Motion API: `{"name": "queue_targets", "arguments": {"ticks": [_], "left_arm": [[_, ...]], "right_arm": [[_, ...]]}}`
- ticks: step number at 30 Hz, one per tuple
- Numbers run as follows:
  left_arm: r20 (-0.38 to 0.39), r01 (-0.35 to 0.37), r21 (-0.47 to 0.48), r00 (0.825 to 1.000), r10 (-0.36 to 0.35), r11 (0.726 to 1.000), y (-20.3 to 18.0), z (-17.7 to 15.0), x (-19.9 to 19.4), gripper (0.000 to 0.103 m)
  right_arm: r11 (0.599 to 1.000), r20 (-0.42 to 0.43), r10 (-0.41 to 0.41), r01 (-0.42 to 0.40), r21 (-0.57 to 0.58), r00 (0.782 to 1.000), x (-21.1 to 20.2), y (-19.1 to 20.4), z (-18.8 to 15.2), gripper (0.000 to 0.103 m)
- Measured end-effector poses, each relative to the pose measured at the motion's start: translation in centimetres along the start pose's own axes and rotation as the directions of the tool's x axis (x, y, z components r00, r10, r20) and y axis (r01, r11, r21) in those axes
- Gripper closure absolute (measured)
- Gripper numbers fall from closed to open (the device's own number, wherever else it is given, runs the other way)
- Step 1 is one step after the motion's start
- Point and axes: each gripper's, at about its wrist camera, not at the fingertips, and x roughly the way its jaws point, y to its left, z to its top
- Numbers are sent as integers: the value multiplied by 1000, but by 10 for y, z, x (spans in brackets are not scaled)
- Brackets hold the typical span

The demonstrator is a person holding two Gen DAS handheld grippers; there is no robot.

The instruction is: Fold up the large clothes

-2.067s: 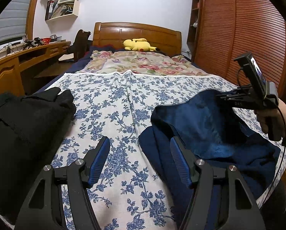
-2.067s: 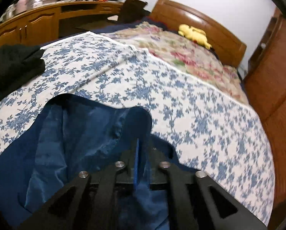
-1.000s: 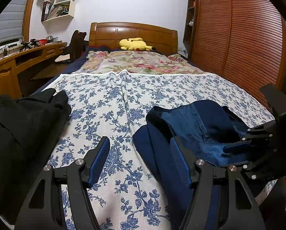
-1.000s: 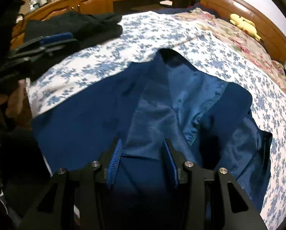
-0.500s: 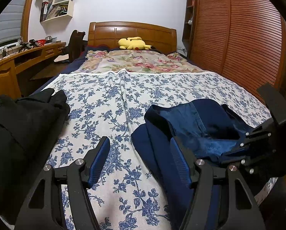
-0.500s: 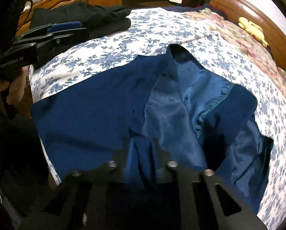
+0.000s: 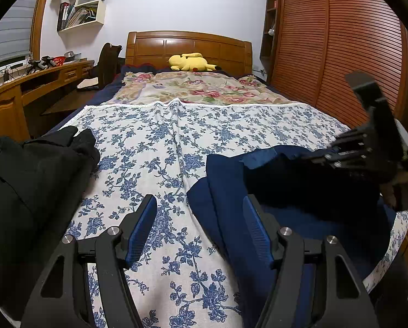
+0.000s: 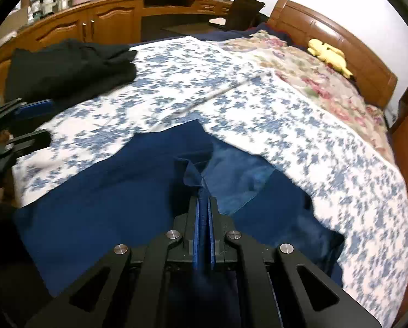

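A navy blue jacket (image 7: pixel 225 191) lies crumpled on the near right part of the bed, with its lighter lining (image 8: pixel 231 169) showing. My right gripper (image 8: pixel 204 201) has its jaws closing tight, and the pads press a fold of the jacket's fabric between them. In the left wrist view the right gripper (image 7: pixel 310 158) hangs over the jacket, held by a hand (image 7: pixel 403 186). My left gripper (image 7: pixel 199 202) stands open just above the sheet. Its right finger (image 7: pixel 255 229) is over the jacket's left edge and nothing is between its pads.
A black garment (image 7: pixel 26 177) lies folded at the bed's near left. The blue-flowered sheet (image 7: pixel 162 136) covers the bed, with a floral blanket and a yellow plush toy (image 7: pixel 188 62) by the headboard. A wooden desk (image 7: pixel 26 82) runs along the left, a slatted wardrobe (image 7: pixel 340 54) along the right.
My right gripper went from open around the jacket's fabric to shut on it, then rose and pulled the fold up. The left gripper stayed still and open.
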Motion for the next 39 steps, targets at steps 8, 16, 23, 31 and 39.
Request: {"name": "queue_targets", "arguments": {"ticks": [8, 16, 23, 31, 39], "left_arm": [[-3, 5, 0, 1000, -5, 1000, -2, 0, 1, 37], [-5, 16, 8, 1000, -15, 1000, -6, 1, 2, 37], [-11, 28, 12, 1000, -28, 1000, -10, 5, 8, 37], [-6, 48, 26, 999, -48, 999, -24, 11, 15, 37], [-9, 45, 41, 999, -44, 998, -38, 11, 22, 37]], "right_arm": [[990, 34, -138, 139, -30, 990, 26, 0, 27, 98], [986, 78, -158, 162, -44, 984, 51, 7, 42, 100], [995, -2, -91, 91, 27, 996, 69, -1, 20, 94], [983, 131, -84, 60, 175, 988, -11, -52, -20, 47], [938, 32, -203, 185, 292, 979, -22, -112, -95, 47]]}}
